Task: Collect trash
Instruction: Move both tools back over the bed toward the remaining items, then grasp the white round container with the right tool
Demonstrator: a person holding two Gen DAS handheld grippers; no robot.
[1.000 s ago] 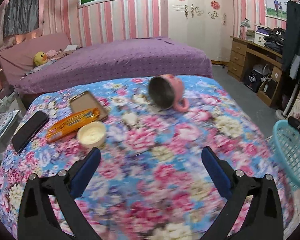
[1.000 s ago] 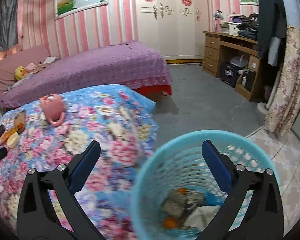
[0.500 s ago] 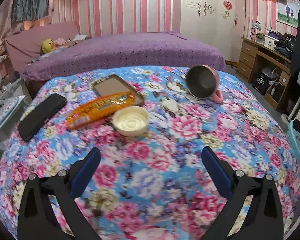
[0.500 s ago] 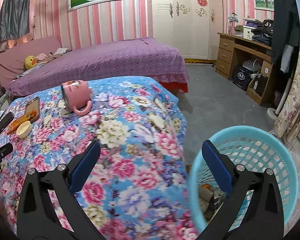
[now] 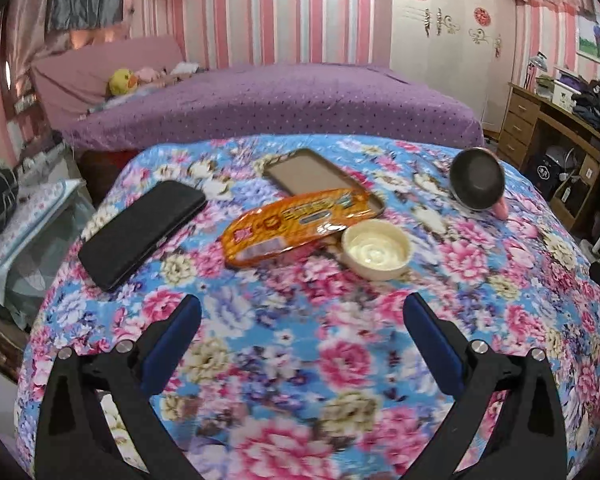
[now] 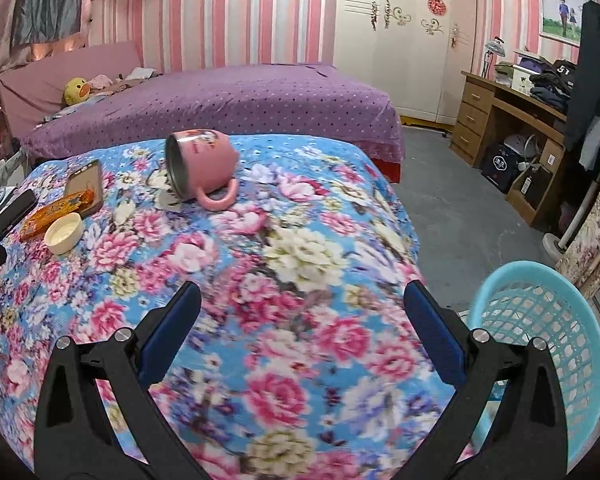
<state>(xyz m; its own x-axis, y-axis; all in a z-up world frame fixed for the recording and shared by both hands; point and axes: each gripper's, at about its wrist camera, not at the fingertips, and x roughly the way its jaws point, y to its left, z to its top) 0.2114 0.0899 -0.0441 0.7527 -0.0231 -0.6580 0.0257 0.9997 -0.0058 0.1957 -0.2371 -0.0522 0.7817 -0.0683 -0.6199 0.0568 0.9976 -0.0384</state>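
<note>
An orange snack wrapper (image 5: pixel 292 224) lies on the floral cloth, partly over a brown phone case (image 5: pixel 320 178). A small cream cup (image 5: pixel 377 249) sits just right of it. My left gripper (image 5: pixel 300 324) is open and empty, short of the wrapper. The wrapper (image 6: pixel 54 212) and cup (image 6: pixel 64 233) show at far left in the right wrist view. My right gripper (image 6: pixel 300 316) is open and empty over the cloth. The blue basket (image 6: pixel 548 344) stands on the floor to its right.
A pink mug (image 6: pixel 202 168) lies on its side mid-table; it also shows in the left wrist view (image 5: pixel 478 184). A black phone (image 5: pixel 144 232) lies left of the wrapper. A purple bed (image 5: pixel 280 108) is behind, a wooden desk (image 6: pixel 512 128) at right.
My left gripper has swung left and closer to the wrapper and cup. My right gripper has swung left, away from the basket, over the table.
</note>
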